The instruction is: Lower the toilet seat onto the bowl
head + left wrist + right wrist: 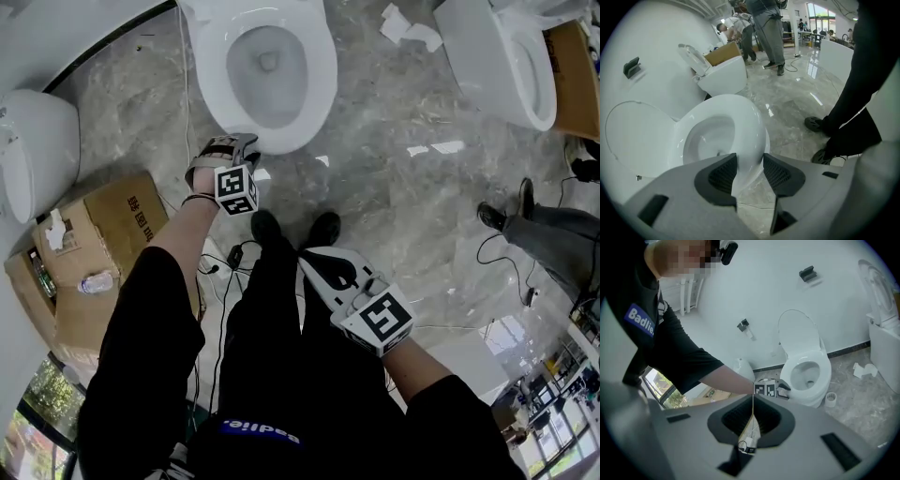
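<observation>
A white toilet (267,66) stands on the grey marble floor. Its seat (807,372) lies flat on the bowl and the lid (798,333) stands upright against the wall. My left gripper (234,150) hovers just in front of the bowl's front rim, pointing steeply down. Its jaws are open, with nothing gripped. In the left gripper view (750,165) the front of the seat (750,126) shows through the gap, apart from the pads. My right gripper (319,258) hangs lower by my legs, shut and empty (752,416).
A second toilet (506,56) stands at the right and a third (37,150) at the left. A cardboard box (103,244) lies at the left, with cables (225,267) by my feet. Crumpled paper (408,28), a paper roll (830,399) and another person's legs (544,234) are nearby.
</observation>
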The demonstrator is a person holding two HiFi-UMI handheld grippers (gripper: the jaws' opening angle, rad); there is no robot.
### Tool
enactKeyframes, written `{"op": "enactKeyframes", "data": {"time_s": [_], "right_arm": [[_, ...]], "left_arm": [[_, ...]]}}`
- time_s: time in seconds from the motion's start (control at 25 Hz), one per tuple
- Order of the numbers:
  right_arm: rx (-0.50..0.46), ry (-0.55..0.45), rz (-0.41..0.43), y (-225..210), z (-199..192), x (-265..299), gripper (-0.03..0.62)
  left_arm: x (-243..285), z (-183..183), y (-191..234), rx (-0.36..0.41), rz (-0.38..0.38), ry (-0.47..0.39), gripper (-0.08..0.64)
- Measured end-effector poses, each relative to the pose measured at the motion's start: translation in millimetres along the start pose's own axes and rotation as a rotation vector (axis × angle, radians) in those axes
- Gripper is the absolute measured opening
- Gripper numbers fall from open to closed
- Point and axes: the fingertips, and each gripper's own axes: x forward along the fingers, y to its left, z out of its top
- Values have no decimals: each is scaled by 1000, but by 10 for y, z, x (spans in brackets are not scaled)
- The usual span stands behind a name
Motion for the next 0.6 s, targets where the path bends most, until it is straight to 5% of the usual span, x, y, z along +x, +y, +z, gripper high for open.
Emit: {"op": "enactKeyframes", "data": {"time_s": [0.32, 0.6], "right_arm": [[-24, 52, -17, -229, -102, -41, 29], [-6, 84, -48, -275, -167, -117, 29]], "left_arm": [[331, -60, -134, -92, -31, 36, 173], [346, -64, -136, -97, -45, 28, 163]]}}
